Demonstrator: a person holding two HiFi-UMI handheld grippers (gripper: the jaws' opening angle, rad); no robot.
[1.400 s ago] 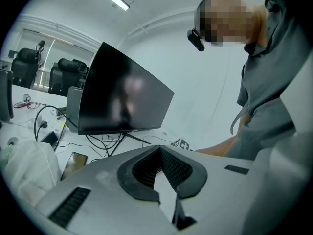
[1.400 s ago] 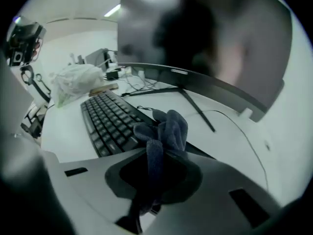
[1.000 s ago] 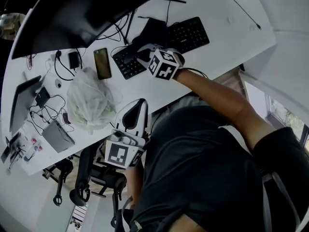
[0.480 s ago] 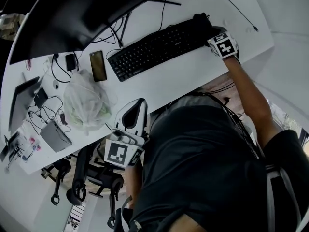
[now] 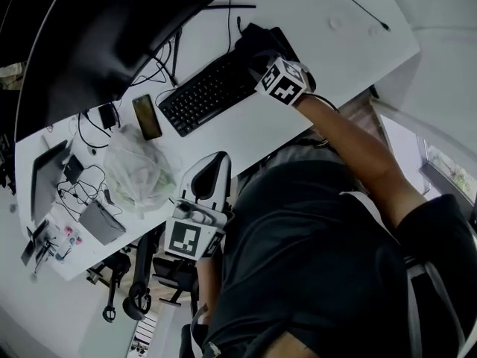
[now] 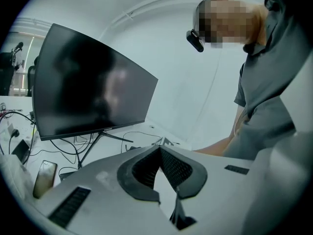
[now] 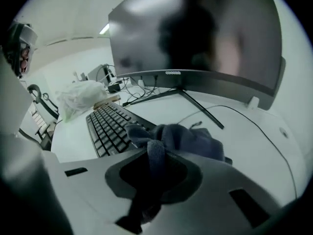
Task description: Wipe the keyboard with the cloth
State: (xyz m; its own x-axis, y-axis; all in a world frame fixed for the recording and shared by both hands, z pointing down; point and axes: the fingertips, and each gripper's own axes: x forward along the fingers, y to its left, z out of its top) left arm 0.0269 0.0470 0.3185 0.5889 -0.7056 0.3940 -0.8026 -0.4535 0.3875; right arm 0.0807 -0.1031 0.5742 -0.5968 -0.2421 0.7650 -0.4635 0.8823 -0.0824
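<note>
A black keyboard (image 5: pixel 200 94) lies slantwise on the white desk (image 5: pixel 328 58), and in the right gripper view the keyboard (image 7: pixel 108 125) runs off to the left. My right gripper (image 5: pixel 267 64) is over the keyboard's right end, shut on a dark bunched cloth (image 5: pixel 256 42). That cloth (image 7: pixel 182 138) bulges out in front of the right gripper (image 7: pixel 156 152) and rests on the keys. My left gripper (image 5: pixel 214 159) hangs near the person's body off the desk's front edge. In its own view the left gripper (image 6: pixel 159 150) is shut, tips touching, holding nothing.
A large dark monitor (image 5: pixel 97 28) stands behind the keyboard with cables round its stand. Left of the keyboard are a phone (image 5: pixel 147 116), a crumpled plastic bag (image 5: pixel 139 171) and small devices with cords. An office chair base (image 5: pixel 141 293) sits below the desk edge.
My right gripper swept the cloth from the keyboard's left end to its far right end, then came back a little leftward. The left gripper stayed put.
</note>
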